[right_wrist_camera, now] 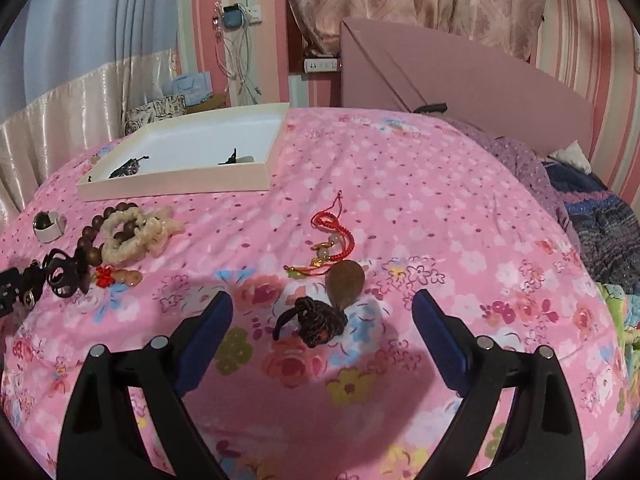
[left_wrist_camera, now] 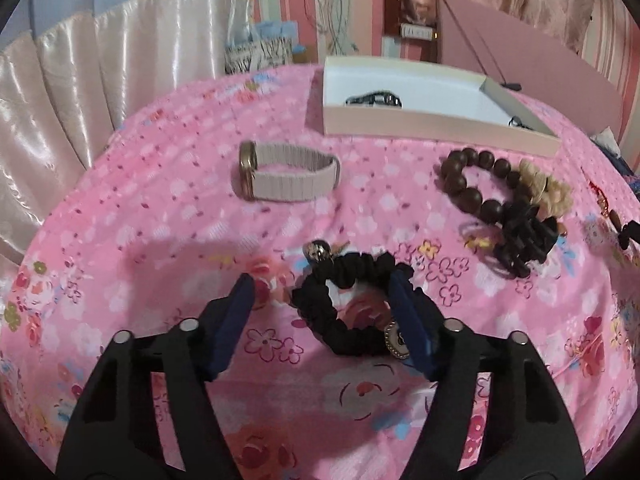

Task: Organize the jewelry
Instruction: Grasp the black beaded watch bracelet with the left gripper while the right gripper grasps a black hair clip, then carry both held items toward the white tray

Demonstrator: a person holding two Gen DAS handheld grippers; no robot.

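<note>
My left gripper is open over a black scrunchie bracelet with a round charm; its right finger overlaps the ring's right side. Beyond lie a pink-strapped watch, a dark bead bracelet and a cream bracelet. A shallow white box holds a dark piece. My right gripper is open around a brown pendant on a braided cord. A red cord charm lies just beyond it. The box sits at the far left.
Everything lies on a pink floral bedspread. A black hair tie cluster sits by the beads. The pink box lid leans against the back wall. Folded blankets lie at the right; satin curtains hang left.
</note>
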